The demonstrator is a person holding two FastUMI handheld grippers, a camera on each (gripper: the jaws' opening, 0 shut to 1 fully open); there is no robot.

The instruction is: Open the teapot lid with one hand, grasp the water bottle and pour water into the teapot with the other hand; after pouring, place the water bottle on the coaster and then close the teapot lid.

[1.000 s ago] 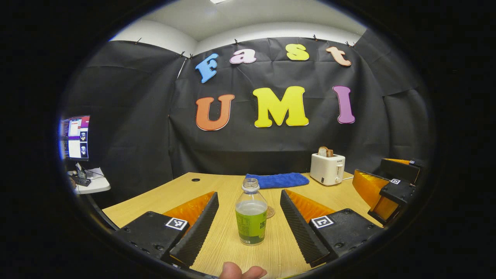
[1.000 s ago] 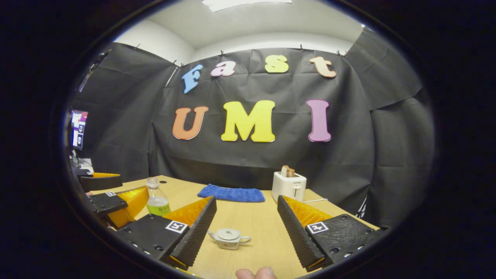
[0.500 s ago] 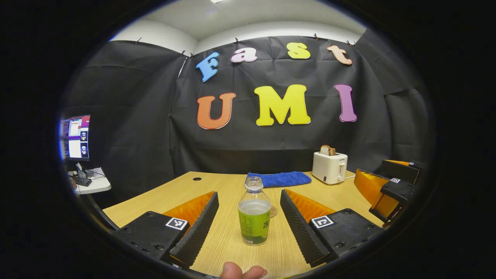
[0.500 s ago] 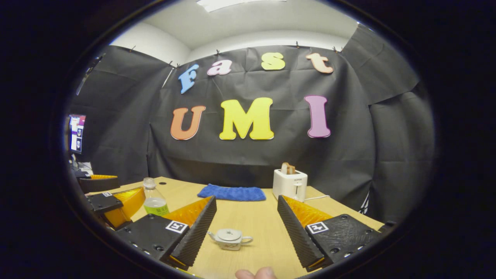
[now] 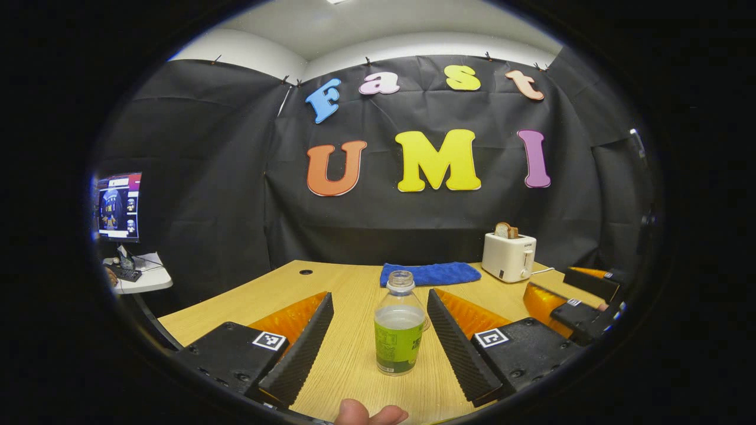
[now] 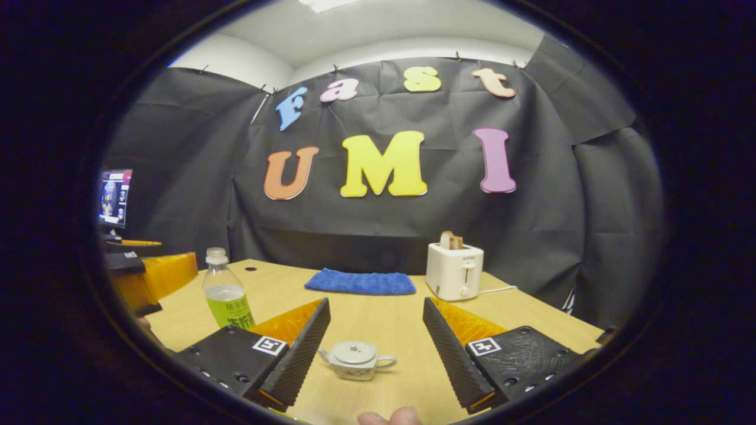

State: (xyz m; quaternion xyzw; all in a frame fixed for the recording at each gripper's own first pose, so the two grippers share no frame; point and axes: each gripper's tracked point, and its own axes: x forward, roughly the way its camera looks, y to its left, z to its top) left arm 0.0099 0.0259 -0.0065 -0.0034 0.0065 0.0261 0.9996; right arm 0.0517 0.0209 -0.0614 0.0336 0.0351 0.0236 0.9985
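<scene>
A light wooden counter is backed by black cloth. In the left gripper view, the left tongs are spread wide around the uncapped water bottle, which stands upright between them, untouched. In the right gripper view, the right tongs are likewise spread, with the lidded teapot seen between them on the counter. A blue cloth and a toaster are set farther back.

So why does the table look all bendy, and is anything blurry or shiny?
Left gripper view: the fisheye lens curves the table; the water bottle looks sharp. Right gripper view: the same bending; the teapot is clear, and the ceiling light glares white.
</scene>
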